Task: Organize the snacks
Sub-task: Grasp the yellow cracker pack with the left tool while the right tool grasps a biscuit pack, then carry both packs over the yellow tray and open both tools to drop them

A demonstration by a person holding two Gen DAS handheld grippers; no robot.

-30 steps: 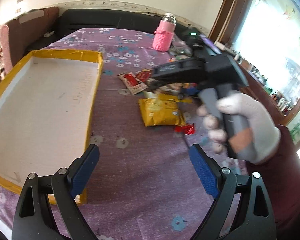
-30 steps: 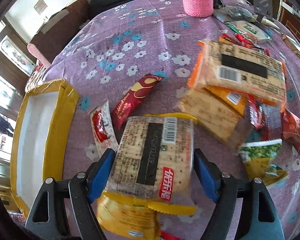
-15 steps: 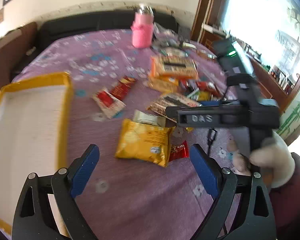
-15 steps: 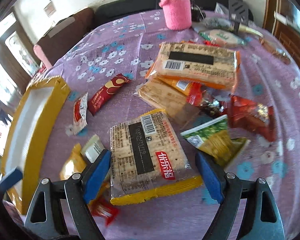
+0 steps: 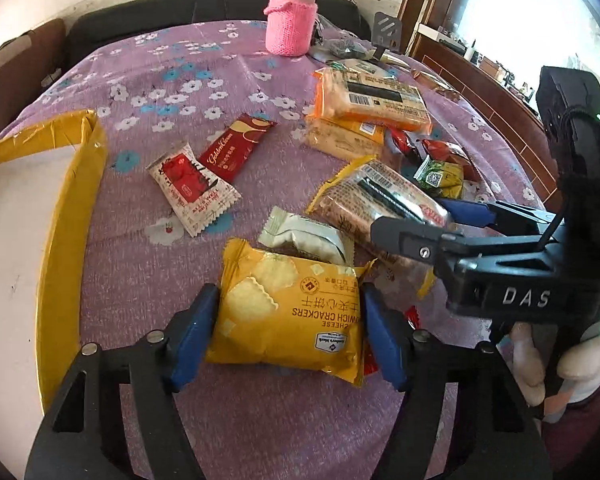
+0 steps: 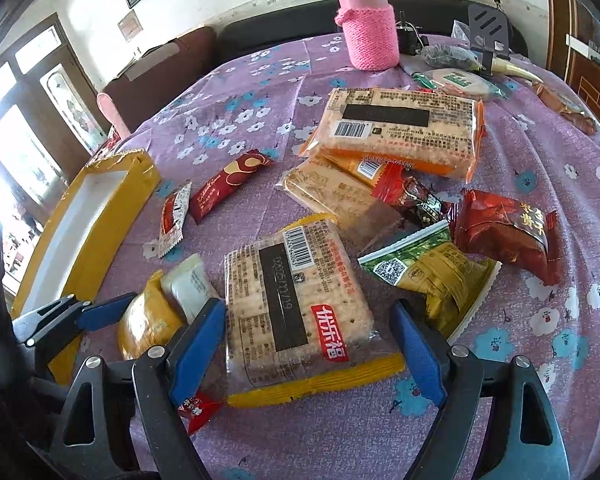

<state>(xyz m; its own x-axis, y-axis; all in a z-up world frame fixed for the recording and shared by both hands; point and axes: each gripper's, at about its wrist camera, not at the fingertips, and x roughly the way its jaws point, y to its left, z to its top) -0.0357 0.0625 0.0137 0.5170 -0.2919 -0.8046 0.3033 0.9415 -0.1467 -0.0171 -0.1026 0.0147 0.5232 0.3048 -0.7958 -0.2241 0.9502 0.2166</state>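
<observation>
A yellow cheese cracker pack (image 5: 288,312) lies on the purple flowered cloth. My left gripper (image 5: 288,292) is closing around it, and both blue pads touch its sides. A clear cracker pack with a yellow edge (image 6: 296,300) lies flat between the jaws of my right gripper (image 6: 306,304). That gripper is open, with a strip of cloth showing beside its right pad. In the left wrist view the right gripper (image 5: 424,220) reaches in from the right, held by a gloved hand (image 5: 580,364). The yellow-rimmed white box (image 5: 72,216) sits at the left.
Loose snacks crowd the middle: a white-and-red sachet (image 5: 192,188), a dark red bar (image 5: 236,148), stacked orange cracker packs (image 6: 400,128), a green-gold pouch (image 6: 432,276) and a red pouch (image 6: 508,236). A pink-sleeved bottle (image 6: 370,36) stands at the back.
My left gripper swung right from beside the box to the yellow pack and narrowed onto it. The right gripper's cracker pack came to rest flat on the cloth, the jaws now loose around it.
</observation>
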